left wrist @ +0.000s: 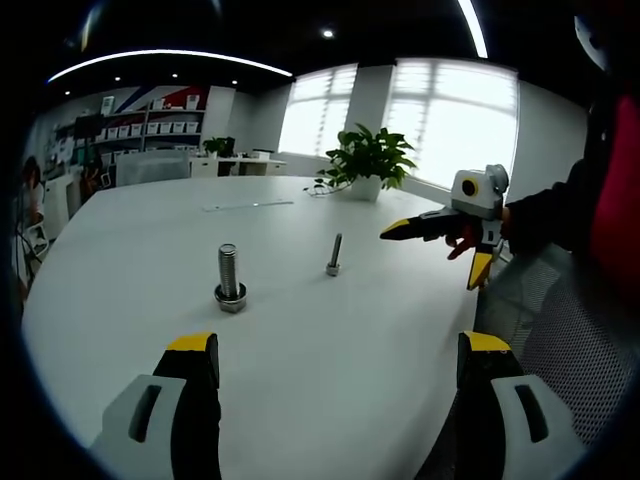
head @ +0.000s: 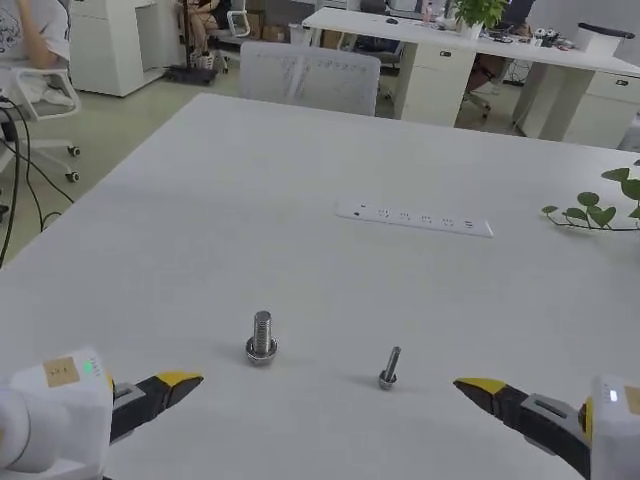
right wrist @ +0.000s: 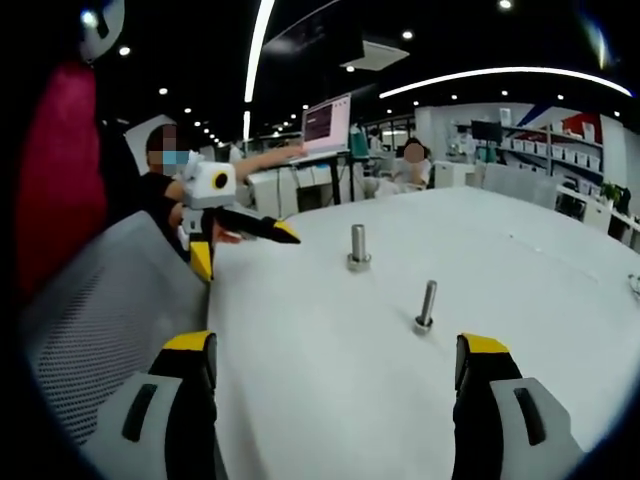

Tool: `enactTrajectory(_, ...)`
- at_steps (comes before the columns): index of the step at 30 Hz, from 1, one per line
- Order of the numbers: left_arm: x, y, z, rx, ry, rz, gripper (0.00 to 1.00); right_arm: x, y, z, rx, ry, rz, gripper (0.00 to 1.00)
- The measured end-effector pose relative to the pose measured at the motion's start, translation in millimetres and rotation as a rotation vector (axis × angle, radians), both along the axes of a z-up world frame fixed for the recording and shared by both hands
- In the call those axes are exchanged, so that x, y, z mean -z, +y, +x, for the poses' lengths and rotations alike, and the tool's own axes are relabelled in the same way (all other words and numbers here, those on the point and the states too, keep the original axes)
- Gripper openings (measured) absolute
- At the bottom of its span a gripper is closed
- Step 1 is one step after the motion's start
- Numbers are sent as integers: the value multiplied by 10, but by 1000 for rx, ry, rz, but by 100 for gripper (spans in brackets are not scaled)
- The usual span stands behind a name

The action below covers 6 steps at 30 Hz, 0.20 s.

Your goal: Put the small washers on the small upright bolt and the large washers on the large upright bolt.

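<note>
No text can be read anywhere. A tan sticker (head: pixel 60 372) on the white body of the left gripper (left wrist: pixel 338 345), left of and nearer than the large bolt (head: pixel 261 338), bears dark marks too small to make out. The power strip (head: pixel 414 218), well beyond the large bolt, carries tiny marks, likewise illegible, and a lit screen (right wrist: pixel 326 122) behind that bolt shows blurred lines

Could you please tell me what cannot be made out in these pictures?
1. Large bolt and small bolt: in every view they are too small to tell whether washers ring their feet, or how many.
2. Left gripper and right gripper: the head view's bottom edge cuts off their bodies.
3. Plant: cut off by the head view's right edge.
</note>
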<state>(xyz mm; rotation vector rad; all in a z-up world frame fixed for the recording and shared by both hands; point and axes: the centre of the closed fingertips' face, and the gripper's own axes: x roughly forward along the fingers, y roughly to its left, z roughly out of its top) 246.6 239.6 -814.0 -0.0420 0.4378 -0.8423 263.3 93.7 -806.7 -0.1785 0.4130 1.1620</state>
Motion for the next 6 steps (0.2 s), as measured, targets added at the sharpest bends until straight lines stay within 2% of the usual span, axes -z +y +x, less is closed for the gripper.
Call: enactTrajectory(6,26,1,-10,-1,4,3,100,4,-9,-15,3,2,-2,100)
